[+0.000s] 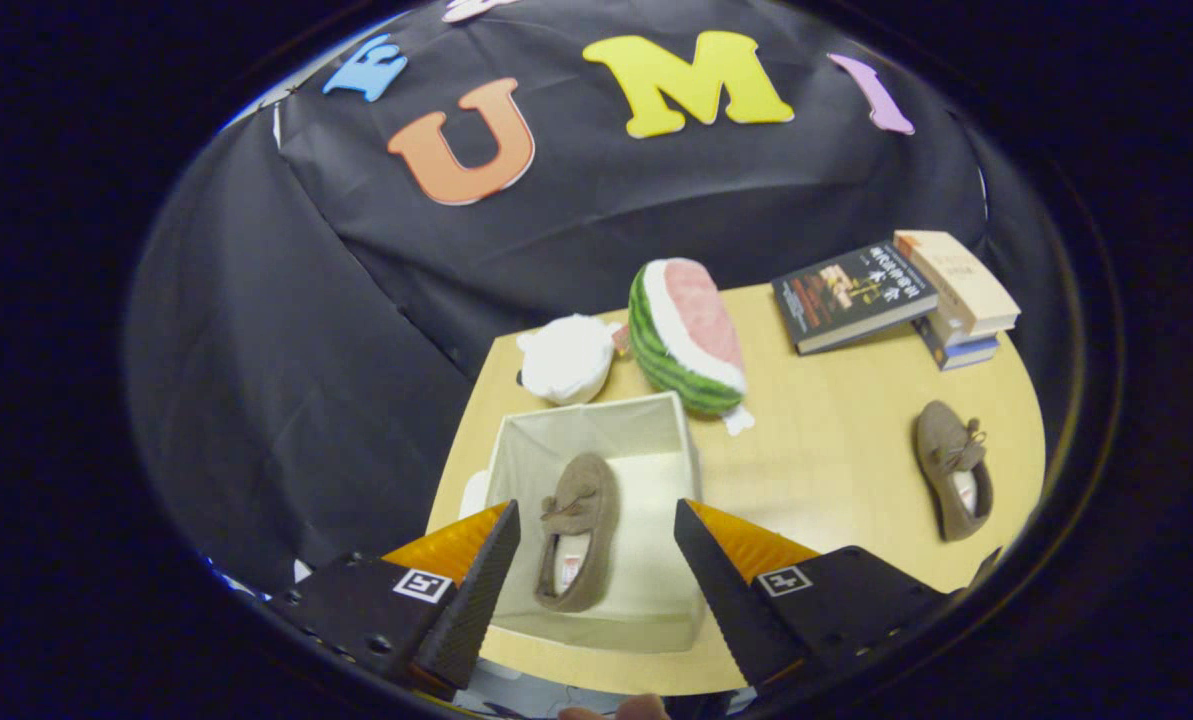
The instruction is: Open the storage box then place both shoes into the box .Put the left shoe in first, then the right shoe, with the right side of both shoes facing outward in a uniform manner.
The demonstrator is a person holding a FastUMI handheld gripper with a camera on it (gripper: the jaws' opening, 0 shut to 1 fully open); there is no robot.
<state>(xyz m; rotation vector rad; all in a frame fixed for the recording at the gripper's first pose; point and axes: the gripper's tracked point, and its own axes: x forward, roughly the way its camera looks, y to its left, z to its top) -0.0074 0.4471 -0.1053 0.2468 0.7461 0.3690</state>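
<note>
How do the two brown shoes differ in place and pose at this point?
The shoe in the box lies inside the open white storage box, seen between the open gripper fingers; the shoe on the table lies on bare wood, off beyond the right finger. The boxed shoe leans against the box's left side; the other lies flat. Both are brown laced slip-ons, openings up.

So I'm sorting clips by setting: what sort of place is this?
Likely a staged recording booth, not a home: black cloth wall, small table with props, open gripper above the storage box.
</note>
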